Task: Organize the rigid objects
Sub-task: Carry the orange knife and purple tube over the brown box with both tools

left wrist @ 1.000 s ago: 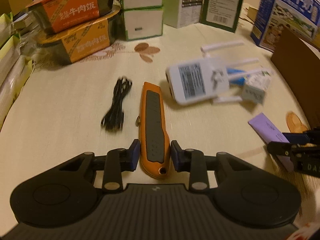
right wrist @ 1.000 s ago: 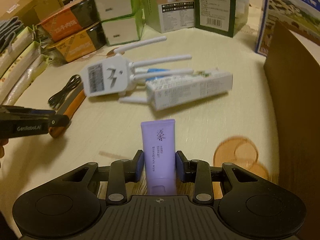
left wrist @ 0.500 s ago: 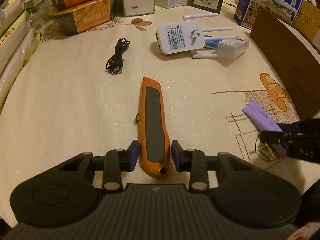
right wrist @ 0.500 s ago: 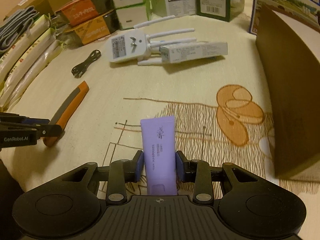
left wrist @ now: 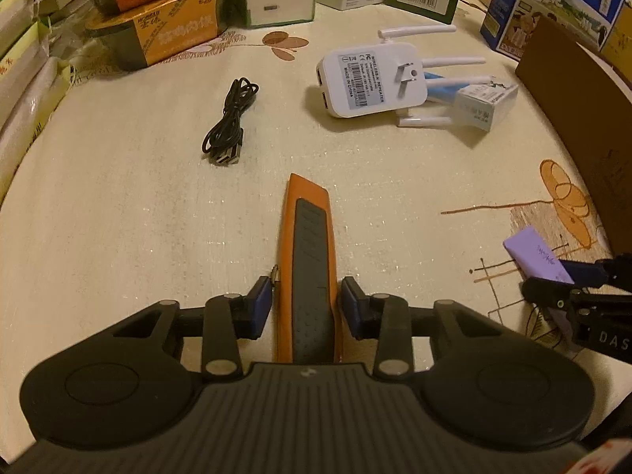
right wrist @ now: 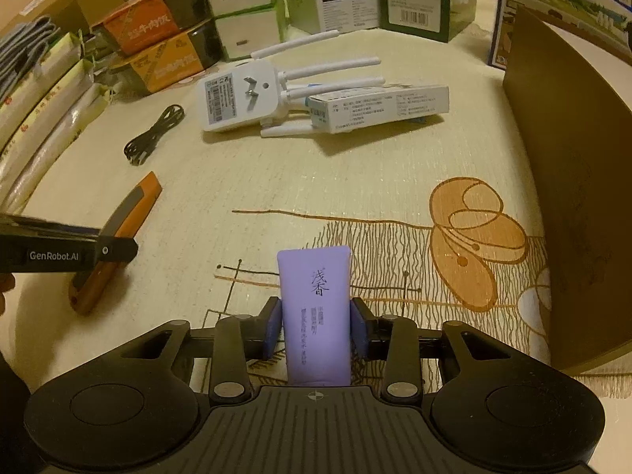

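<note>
**Mia:** Where is the orange knife (left wrist: 306, 260)?

**Ben:** It sits between the two fingers of the left gripper (left wrist: 306, 308). Its tip points away, toward the middle of the table (left wrist: 118, 205). The blue pads are right beside its sides, but I see a thin gap at each one. I cannot tell if they squeeze it.

**Mia:** And the purple tube (right wrist: 315, 316)?

**Ben:** The right gripper (right wrist: 315, 326) has it. The pads press on both sides of the tube, so it is held tight. The flat end of the tube points away, over the brown lines on the cloth.

**Mia:** What lies farther out?

**Ben:** A black cable (left wrist: 230, 122) is coiled up past the knife, to the left. A white plug box (left wrist: 371, 81) with white sticks lies on its back past the knife, to the right. A long white carton (right wrist: 379, 106) lies touching those sticks.

**Mia:** And at the edges?

**Ben:** Orange food boxes (left wrist: 158, 12) are stacked at the far left. A tall brown board (right wrist: 572, 197) stands at the right side.
</note>
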